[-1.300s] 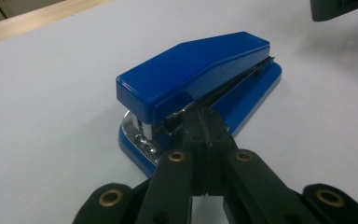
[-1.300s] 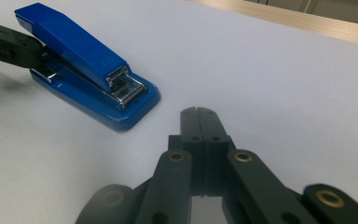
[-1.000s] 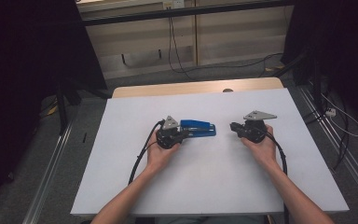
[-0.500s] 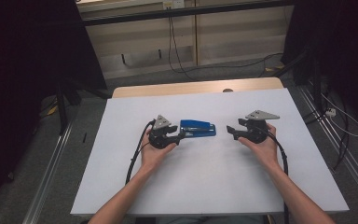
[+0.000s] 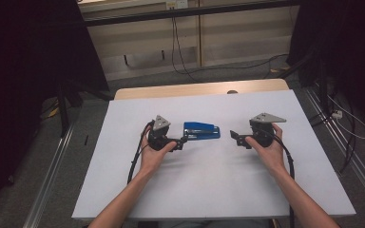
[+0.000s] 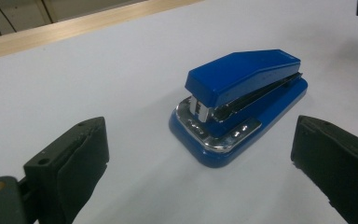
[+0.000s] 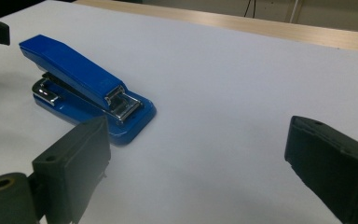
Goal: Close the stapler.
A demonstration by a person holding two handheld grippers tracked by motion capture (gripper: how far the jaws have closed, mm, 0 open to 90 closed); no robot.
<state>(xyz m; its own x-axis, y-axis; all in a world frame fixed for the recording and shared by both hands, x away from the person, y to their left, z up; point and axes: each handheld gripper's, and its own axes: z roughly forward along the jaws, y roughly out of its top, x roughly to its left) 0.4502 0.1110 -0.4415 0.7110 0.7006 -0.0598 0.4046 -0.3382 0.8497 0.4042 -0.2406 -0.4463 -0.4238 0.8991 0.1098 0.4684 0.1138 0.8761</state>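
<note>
Stapler lying free on counter; both tools spread wide, just opened, empty; gripping seemingly still ahead.

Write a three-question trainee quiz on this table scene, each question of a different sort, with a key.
1. True or false: the blue metal-trimmed stapler lies on the white table surface between the left tongs and the right tongs.
2. Multiple choice: the left tongs' jaws are (a) clamped on the stapler, (b) standing open with the stapler just ahead of them, (c) shut on nothing.
3. Fill in: in the right gripper view, the stapler sits toward the ____ side of the picture.

Key: 1 true. 2 b; the jaws have just been opening, and nothing is gripped. 3 left.
</note>
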